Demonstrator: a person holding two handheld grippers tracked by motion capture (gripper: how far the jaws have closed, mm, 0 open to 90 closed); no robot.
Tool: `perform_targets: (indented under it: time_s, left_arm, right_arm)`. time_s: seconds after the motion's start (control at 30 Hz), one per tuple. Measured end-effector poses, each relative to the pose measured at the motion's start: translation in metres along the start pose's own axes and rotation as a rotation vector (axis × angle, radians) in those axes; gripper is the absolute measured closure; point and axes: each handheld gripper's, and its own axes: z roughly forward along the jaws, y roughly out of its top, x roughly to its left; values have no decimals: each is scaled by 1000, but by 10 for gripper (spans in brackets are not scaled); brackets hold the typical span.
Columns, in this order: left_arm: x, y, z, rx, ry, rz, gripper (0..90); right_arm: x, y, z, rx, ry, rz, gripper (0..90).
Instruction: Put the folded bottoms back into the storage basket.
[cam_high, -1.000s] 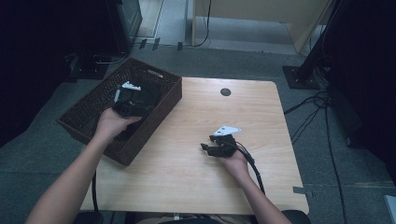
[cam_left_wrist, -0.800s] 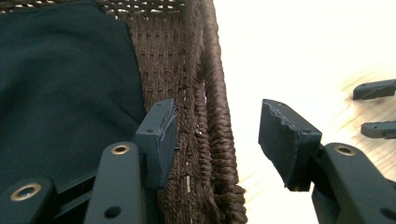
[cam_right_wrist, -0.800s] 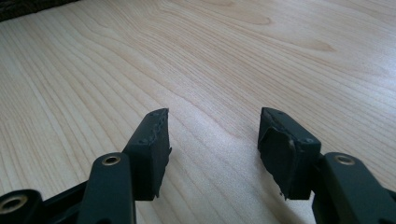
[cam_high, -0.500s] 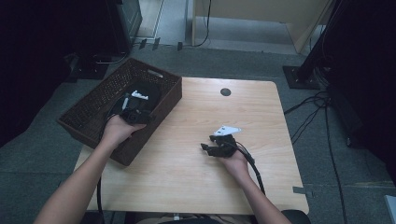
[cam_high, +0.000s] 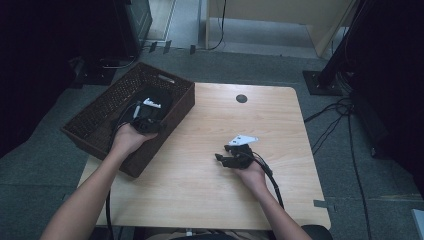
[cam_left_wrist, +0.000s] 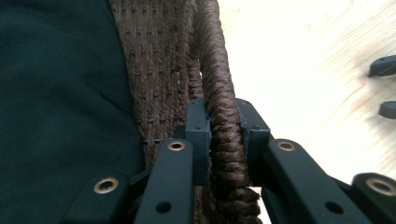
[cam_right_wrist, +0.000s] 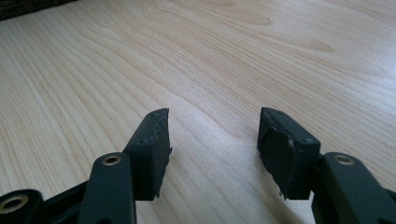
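A dark brown woven basket (cam_high: 105, 112) sits at the table's left side. My left gripper (cam_high: 146, 124) is at the basket's wall nearest the table's middle. In the left gripper view its jaws have just been closing, and the left gripper (cam_left_wrist: 224, 135) now has its pads pressed on either side of the braided rim (cam_left_wrist: 223, 93). A dark, flat thing (cam_left_wrist: 60, 93) lies inside the basket. My right gripper (cam_high: 223, 160) rests low over the bare wood at mid-table. In its own view the right gripper (cam_right_wrist: 212, 135) stands open with nothing between its pads.
The light wooden table (cam_high: 270, 190) has a small round dark hole (cam_high: 241, 98) near its far edge. The basket hangs partly over the table's left edge. Cables (cam_high: 340, 120) and a dark stand base (cam_high: 320, 80) lie on the floor to the right.
My left hand has sunk from above the basket down onto its rim, and its jaws have closed on the rim. The right hand has stayed still.
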Motion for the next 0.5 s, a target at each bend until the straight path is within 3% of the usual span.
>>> perform_targets:
  time_s: [0.23, 0.4, 0.5]
  left_arm:
    - [-3, 1, 3, -10, 32, -16, 801]
    - [-1, 7, 8, -24, 38, -91, 798]
    - [1, 10, 11, -25, 56, -115, 797]
  right_arm:
    - [0, 0, 0, 0, -2, -6, 444]
    - [0, 0, 0, 0, -1, 0, 444]
    - [0, 0, 0, 1, 1, -4, 447]
